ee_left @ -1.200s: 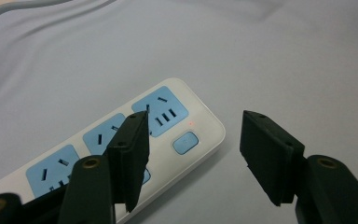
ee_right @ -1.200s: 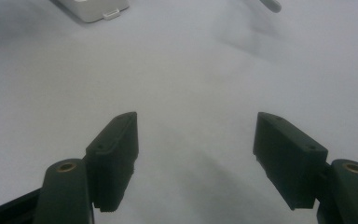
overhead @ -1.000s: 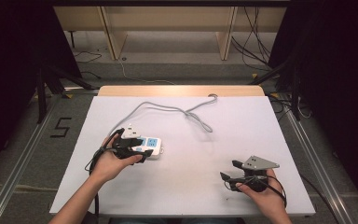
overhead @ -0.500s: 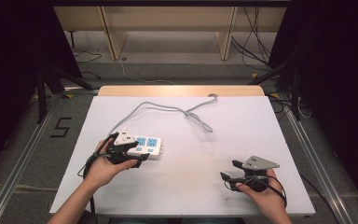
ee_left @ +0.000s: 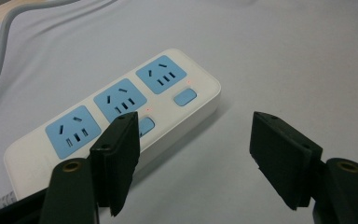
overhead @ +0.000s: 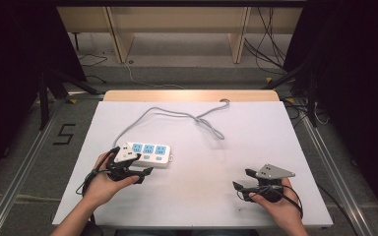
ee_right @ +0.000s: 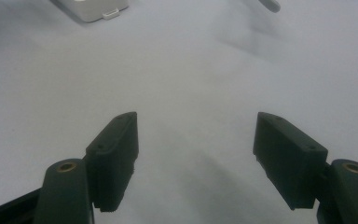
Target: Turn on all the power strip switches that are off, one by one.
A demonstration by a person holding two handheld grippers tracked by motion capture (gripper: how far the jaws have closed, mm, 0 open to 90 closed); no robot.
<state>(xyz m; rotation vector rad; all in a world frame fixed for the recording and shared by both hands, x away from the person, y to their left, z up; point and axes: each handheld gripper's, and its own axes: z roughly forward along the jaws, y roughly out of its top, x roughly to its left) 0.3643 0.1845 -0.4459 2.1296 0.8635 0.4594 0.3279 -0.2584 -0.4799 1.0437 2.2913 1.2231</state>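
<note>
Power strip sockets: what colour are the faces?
Light blue on a white power strip; clearest in the left gripper view.

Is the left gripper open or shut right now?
Open. The left gripper has just been opening; its jaws stand wide apart, empty, beside the power strip.

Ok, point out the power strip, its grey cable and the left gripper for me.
power strip (ee_left: 121, 100), left gripper view, middle blue socket on its top face.
grey cable (overhead: 174, 112), high view, curved stretch lying on the table.
left gripper (overhead: 141, 164), high view, midway between its open jaws.
</note>
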